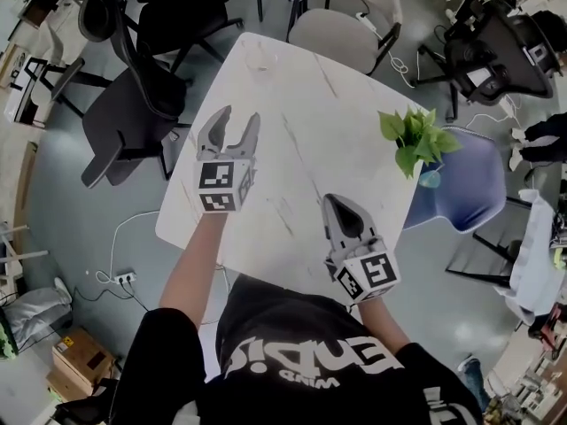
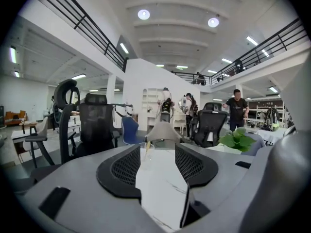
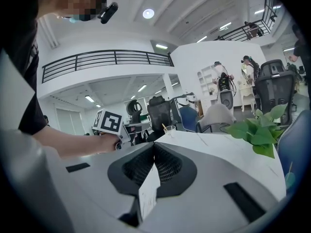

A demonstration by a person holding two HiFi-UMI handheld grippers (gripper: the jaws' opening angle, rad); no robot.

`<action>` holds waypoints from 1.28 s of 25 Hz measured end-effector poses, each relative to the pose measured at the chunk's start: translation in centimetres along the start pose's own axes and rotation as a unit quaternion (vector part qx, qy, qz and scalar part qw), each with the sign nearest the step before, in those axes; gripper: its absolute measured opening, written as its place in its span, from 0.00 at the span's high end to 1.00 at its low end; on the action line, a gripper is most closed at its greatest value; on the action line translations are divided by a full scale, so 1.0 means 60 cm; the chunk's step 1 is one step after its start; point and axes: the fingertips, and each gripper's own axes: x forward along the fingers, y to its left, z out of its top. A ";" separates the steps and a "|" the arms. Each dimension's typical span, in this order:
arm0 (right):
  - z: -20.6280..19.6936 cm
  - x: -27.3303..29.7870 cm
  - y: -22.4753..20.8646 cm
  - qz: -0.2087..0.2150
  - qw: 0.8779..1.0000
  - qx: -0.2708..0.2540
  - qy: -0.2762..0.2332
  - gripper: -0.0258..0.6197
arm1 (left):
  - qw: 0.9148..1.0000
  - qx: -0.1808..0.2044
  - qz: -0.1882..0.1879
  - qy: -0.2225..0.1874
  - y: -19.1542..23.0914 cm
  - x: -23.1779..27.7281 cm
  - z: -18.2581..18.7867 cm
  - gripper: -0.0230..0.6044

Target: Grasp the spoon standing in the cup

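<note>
A clear cup (image 2: 147, 155) with a pale spoon (image 2: 146, 148) standing in it sits at the far end of the white marble table (image 1: 292, 140). In the head view the cup (image 1: 259, 57) shows only faintly. My left gripper (image 1: 239, 117) hovers over the table's left side, open and empty, and the cup lies well ahead between its jaws in the left gripper view (image 2: 158, 146). Nearer the front edge, my right gripper (image 1: 333, 200) is shut with nothing in it. Its own view (image 3: 154, 144) has the cup (image 3: 169, 129) far ahead and the left gripper (image 3: 111, 124) off to the left.
A potted green plant (image 1: 415, 136) stands at the table's right edge. A black office chair (image 1: 133, 104) is at the left, a beige chair (image 1: 341, 29) at the far end and a blue chair (image 1: 465, 189) on the right. Several people stand in the background (image 2: 237, 108).
</note>
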 end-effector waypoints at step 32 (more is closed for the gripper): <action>-0.026 0.049 -0.030 -0.039 0.998 0.022 0.039 0.94 | 0.996 0.068 -0.004 0.055 0.060 0.258 -0.079 0.69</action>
